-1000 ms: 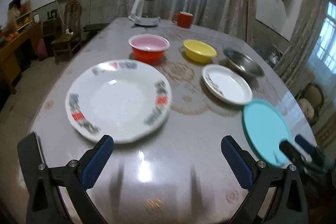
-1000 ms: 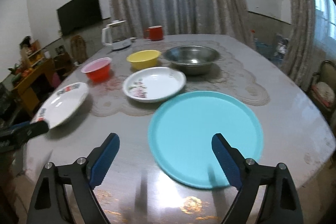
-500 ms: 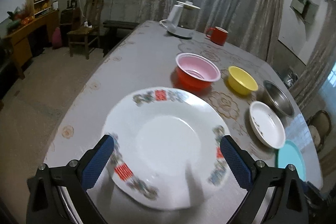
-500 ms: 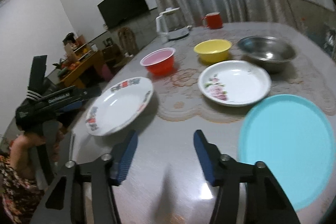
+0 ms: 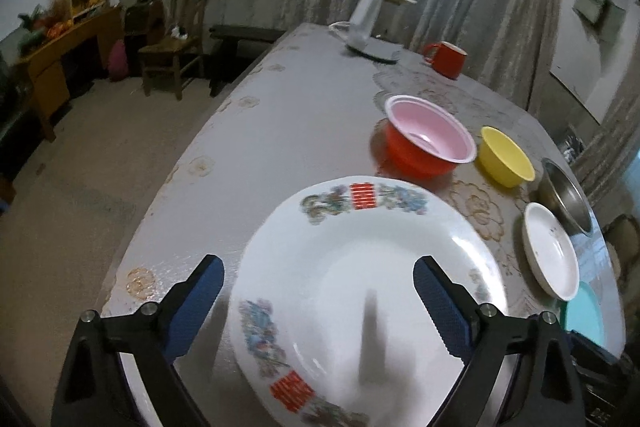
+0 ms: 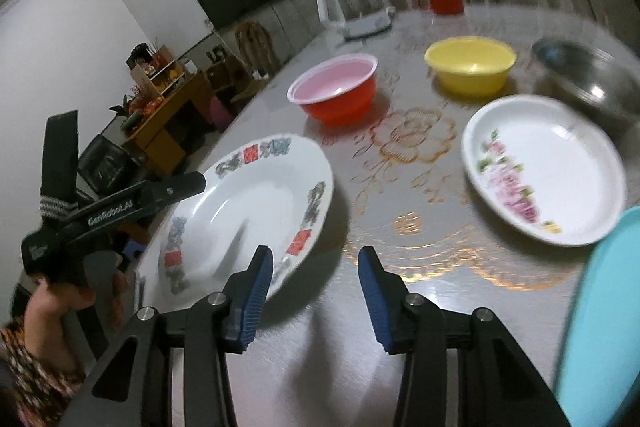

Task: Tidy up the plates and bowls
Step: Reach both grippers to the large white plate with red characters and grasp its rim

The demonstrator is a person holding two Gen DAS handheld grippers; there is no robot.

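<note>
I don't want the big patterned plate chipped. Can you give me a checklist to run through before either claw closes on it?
1. Patterned plate flat on the table: ok.
2. Left claw wide enough, its jaws closing, not yet pressing the plate: ok.
3. Right claw on the rim: not ok, jaws closing on nothing, beside the plate's edge.
4. Red bowl apart from the plate: cannot tell.
5. Plate empty: ok.
</note>
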